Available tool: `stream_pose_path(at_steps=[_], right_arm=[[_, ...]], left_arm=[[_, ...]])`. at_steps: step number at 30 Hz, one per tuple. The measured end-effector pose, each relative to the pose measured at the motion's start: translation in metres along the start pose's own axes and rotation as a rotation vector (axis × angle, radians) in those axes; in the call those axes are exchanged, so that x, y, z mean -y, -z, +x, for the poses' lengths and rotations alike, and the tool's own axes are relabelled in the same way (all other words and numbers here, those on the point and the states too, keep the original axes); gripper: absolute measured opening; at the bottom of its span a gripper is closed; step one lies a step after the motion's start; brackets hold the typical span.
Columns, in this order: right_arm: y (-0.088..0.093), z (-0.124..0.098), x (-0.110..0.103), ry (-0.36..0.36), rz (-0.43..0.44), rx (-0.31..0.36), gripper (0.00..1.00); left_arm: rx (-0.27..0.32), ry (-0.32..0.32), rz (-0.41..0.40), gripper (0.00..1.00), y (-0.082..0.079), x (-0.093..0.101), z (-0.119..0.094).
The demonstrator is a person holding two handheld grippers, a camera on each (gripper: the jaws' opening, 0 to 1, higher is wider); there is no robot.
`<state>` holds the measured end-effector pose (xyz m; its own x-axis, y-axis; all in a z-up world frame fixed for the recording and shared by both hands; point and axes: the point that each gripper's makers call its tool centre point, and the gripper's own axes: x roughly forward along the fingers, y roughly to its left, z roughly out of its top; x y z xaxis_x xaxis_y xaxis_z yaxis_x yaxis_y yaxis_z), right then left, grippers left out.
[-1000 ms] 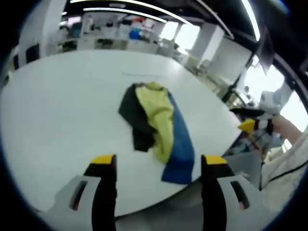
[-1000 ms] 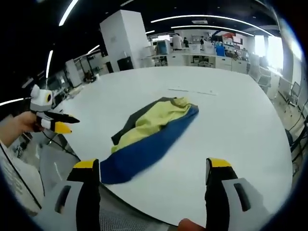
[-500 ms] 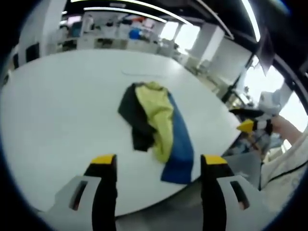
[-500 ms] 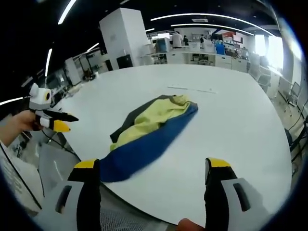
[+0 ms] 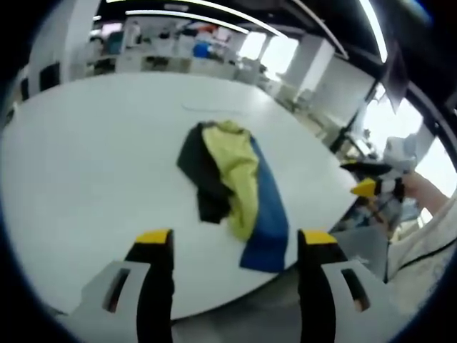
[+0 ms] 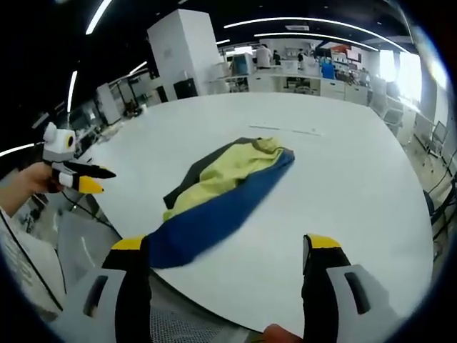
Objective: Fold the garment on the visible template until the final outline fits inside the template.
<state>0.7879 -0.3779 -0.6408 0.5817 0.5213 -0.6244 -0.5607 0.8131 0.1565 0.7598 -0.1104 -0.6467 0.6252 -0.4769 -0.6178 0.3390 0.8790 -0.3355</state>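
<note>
Basically nothing has moved since the earlier frames: the garment lies in the same crumpled shape and both grippers hover where they were, only the views wobble a little.

Biggest thing is the white table [image 5: 86, 157], which takes up most of both views. Faint template lines show on it just past the far end of the garment, upper centre of the right gripper view [image 6: 289, 130].

On it lies the garment [image 5: 235, 189], a long rumpled strip of blue, yellow and black. It sits centre frame in the left gripper view, and left of centre in the right gripper view [image 6: 221, 196], where its blue end reaches the table's near edge at lower left.

Left gripper [image 5: 235, 246] has its yellow-tipped jaws spread wide with nothing between them, off the cloth. It shows up at the left edge of the right gripper view too. Right gripper [image 6: 228, 251] is the same deal, spread apart and holding nothing.
</note>
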Motion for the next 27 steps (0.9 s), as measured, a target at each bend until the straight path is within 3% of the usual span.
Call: stream_pose_path(at_steps=[19, 24, 27], right_arm=[[-0.014, 0.013, 0.002, -0.029, -0.008, 0.004, 0.84], [-0.023, 0.025, 0.011, -0.054, -0.039, -0.006, 0.70], [-0.039, 0.033, 0.019, -0.059, -0.084, 0.011, 0.67]], left_arm=[[-0.001, -0.011, -0.015, 0.65, 0.002, -0.007, -0.002], [-0.001, -0.012, -0.017, 0.65, 0.001, -0.008, -0.003], [-0.003, -0.016, -0.023, 0.66, 0.004, -0.011, -0.005]])
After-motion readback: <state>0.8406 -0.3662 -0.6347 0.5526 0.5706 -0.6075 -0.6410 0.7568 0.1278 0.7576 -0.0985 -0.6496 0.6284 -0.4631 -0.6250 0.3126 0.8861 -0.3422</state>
